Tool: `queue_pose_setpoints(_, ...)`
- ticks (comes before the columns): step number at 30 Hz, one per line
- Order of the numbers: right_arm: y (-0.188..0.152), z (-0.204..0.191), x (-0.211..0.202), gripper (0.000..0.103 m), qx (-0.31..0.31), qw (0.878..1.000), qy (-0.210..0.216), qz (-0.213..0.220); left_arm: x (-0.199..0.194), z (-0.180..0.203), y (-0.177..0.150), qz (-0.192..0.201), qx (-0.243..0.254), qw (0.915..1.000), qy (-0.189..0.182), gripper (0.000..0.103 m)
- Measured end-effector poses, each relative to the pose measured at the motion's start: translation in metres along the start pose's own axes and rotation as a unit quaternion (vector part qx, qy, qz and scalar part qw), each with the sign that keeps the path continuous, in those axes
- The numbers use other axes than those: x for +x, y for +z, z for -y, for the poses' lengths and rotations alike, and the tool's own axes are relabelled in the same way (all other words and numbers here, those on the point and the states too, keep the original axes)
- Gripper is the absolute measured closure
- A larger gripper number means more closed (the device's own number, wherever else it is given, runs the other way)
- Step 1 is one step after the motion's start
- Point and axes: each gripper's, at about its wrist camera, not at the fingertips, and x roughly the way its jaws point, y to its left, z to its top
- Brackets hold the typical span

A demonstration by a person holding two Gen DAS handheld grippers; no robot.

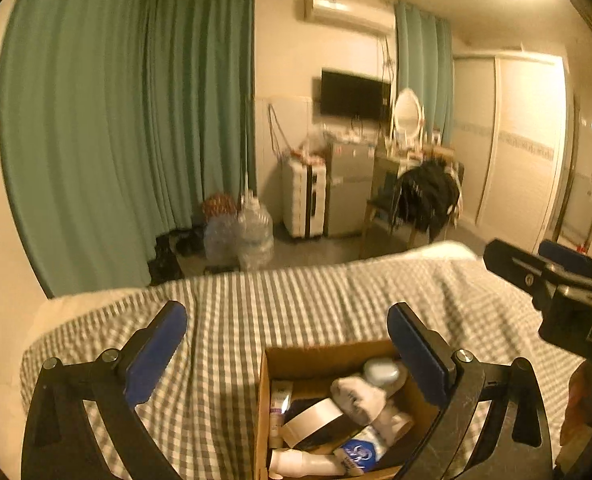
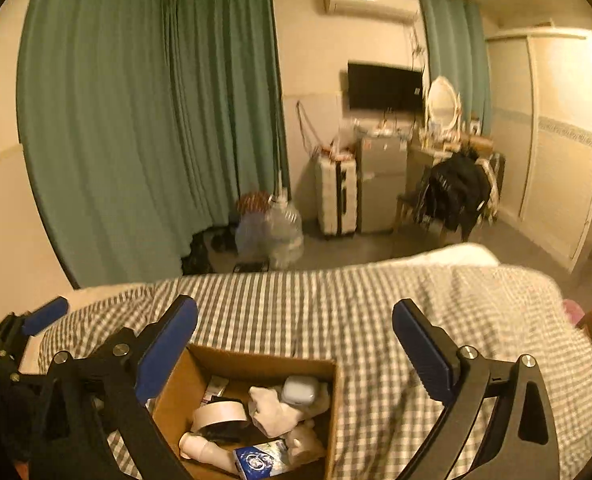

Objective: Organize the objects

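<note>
An open cardboard box (image 1: 265, 380) (image 2: 256, 361) sits on a checked bed. It holds a tape roll (image 1: 314, 420) (image 2: 218, 412), white socks (image 1: 356, 396) (image 2: 272, 404), a small white case (image 1: 381, 372) (image 2: 299, 390), a blue-and-white packet (image 1: 360, 452) (image 2: 262, 462) and a white bottle (image 1: 304, 462) (image 2: 200, 450). My left gripper (image 1: 288, 344) is open and empty above the box's left side. My right gripper (image 2: 296, 344) is open and empty above the box; it also shows at the right of the left wrist view (image 1: 552, 280).
The checked bedspread (image 1: 296, 300) (image 2: 376, 300) stretches ahead. Beyond it are green curtains (image 1: 116, 120), large water bottles (image 1: 252, 232), a white suitcase (image 1: 304, 200), a small fridge (image 1: 348, 188), a chair with dark clothes (image 1: 428, 196) and a wardrobe (image 1: 524, 140).
</note>
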Motion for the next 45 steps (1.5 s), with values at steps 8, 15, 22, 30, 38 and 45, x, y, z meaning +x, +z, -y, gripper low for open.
queue_pose_setpoints(8, 0.017, -0.004, -0.105, 0.002, -0.002, 0.996, -0.01, 0.088, -0.093, 0.003, 0.021, 0.082, -0.002, 0.9965, -0.013, 0.0)
queue_pose_setpoints(15, -0.038, -0.002, -0.178, 0.001, -0.026, 0.988, -0.036, 0.15, -0.16, 0.001, -0.013, 0.149, -0.004, 0.9888, -0.011, 0.0)
queue_pose_setpoints(22, -0.106, 0.006, -0.19, 0.0, -0.016, 0.988, -0.046, 0.144, -0.175, -0.006, -0.06, 0.155, -0.018, 0.9876, 0.017, 0.0)
queue_pose_setpoints(30, -0.138, 0.009, -0.176, 0.0, -0.02, 0.988, -0.042, 0.145, -0.159, 0.003, -0.111, 0.144, -0.015, 0.9877, 0.058, 0.0)
queue_pose_setpoints(38, -0.178, 0.004, -0.138, 0.001, -0.03, 0.991, -0.044, 0.121, -0.132, 0.005, -0.151, 0.105, -0.016, 0.9925, 0.061, 0.0)
queue_pose_setpoints(45, -0.183, 0.007, -0.129, 0.001, -0.021, 0.993, -0.046, 0.104, -0.124, 0.009, -0.158, 0.095, -0.008, 0.994, 0.055, 0.0)
